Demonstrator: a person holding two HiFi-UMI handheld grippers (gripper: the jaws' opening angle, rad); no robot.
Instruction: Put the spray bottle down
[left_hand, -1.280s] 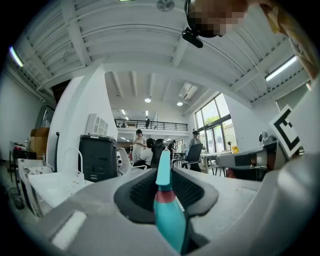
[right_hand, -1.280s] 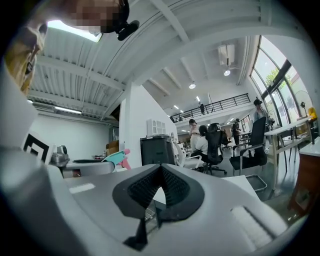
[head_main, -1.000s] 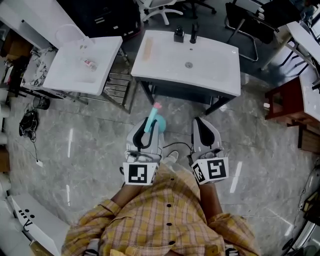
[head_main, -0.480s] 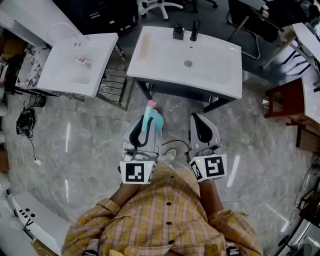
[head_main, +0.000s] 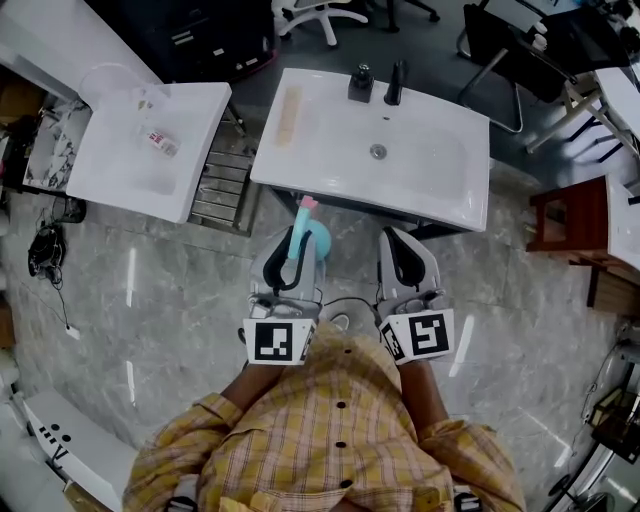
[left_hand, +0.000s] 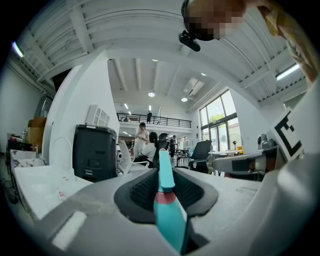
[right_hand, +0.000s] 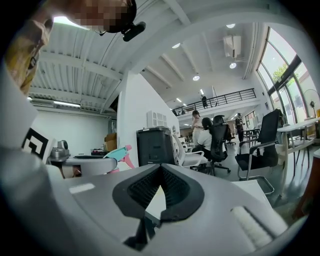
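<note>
At mid-frame our left gripper (head_main: 292, 250) clamps a teal plastic spray bottle (head_main: 300, 232), its body mostly hidden; our right gripper (head_main: 398, 245) is clenched empty.

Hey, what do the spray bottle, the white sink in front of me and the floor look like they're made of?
Spray bottle: teal plastic with a pink nozzle tip, smooth and slightly glossy.
Sink: white, seamless and smooth, probably ceramic or cast resin; the look does not settle which.
Floor: grey, veined, polished stone or stone-look tile; it mirrors lights as bright streaks.
</note>
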